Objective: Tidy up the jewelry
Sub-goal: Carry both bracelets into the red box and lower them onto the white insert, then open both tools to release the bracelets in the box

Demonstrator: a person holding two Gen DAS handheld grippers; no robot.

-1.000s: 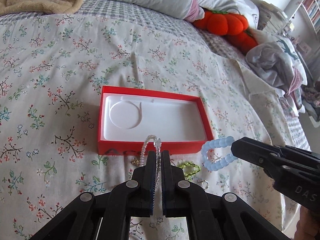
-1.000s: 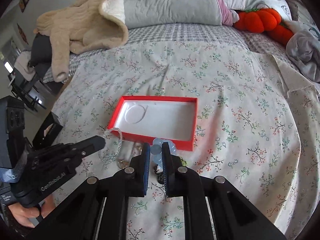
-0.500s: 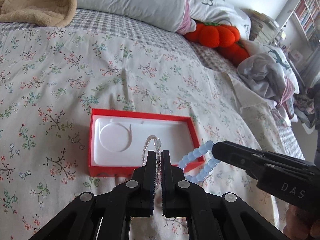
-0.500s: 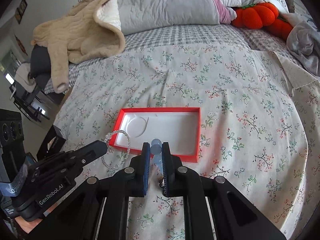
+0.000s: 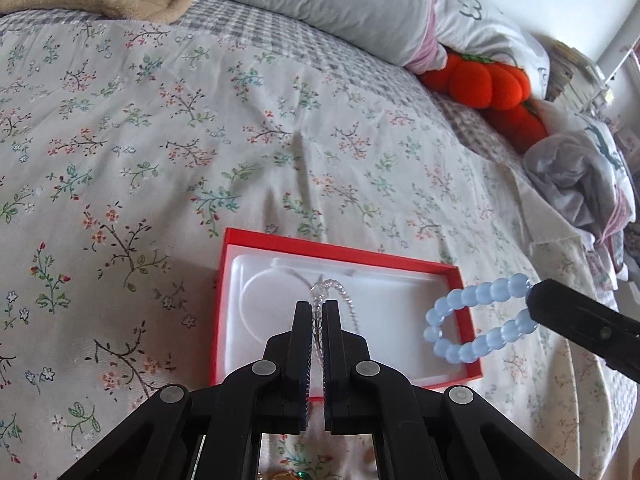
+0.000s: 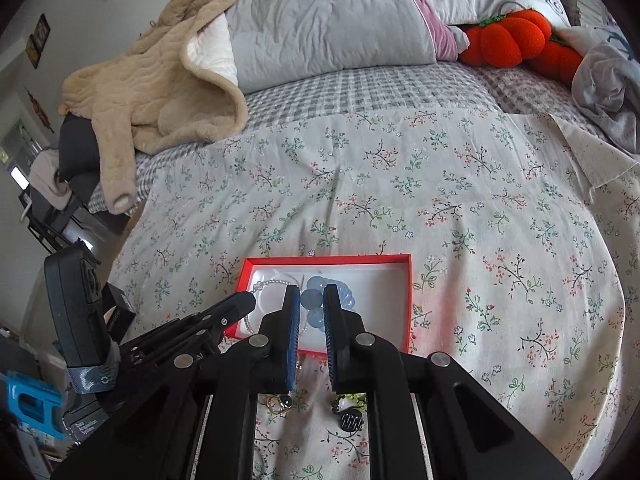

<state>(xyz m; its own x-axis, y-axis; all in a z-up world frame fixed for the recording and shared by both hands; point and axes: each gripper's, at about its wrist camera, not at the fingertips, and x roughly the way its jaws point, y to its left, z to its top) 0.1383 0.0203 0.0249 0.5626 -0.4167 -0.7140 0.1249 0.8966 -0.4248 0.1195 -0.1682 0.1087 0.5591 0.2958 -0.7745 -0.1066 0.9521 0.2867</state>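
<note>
1 red box [image 5: 404,255], 2 bead bracelets: 1 blue [image 5: 476,322], 1 clear [image 5: 334,292], 2 grippers: left [image 5: 319,312], right [image 6: 311,300]

The box [image 5: 340,250] has red walls and a plain white moulded lining. A bracelet of pale, milky blue beads [image 5: 476,316] and a bracelet of clear, glassy beads [image 5: 334,286] are both seen against it. The bedspread [image 6: 440,184] is off-white, sprigged with small pink, green and dark twig flowers; beyond it lies grey-and-white check. Both tongs [image 5: 318,312] [image 6: 311,300] are black. Plush pumpkins [image 6: 508,40] are orange-red, the jacket [image 6: 160,92] beige, the pillow [image 6: 328,24] grey.
</note>
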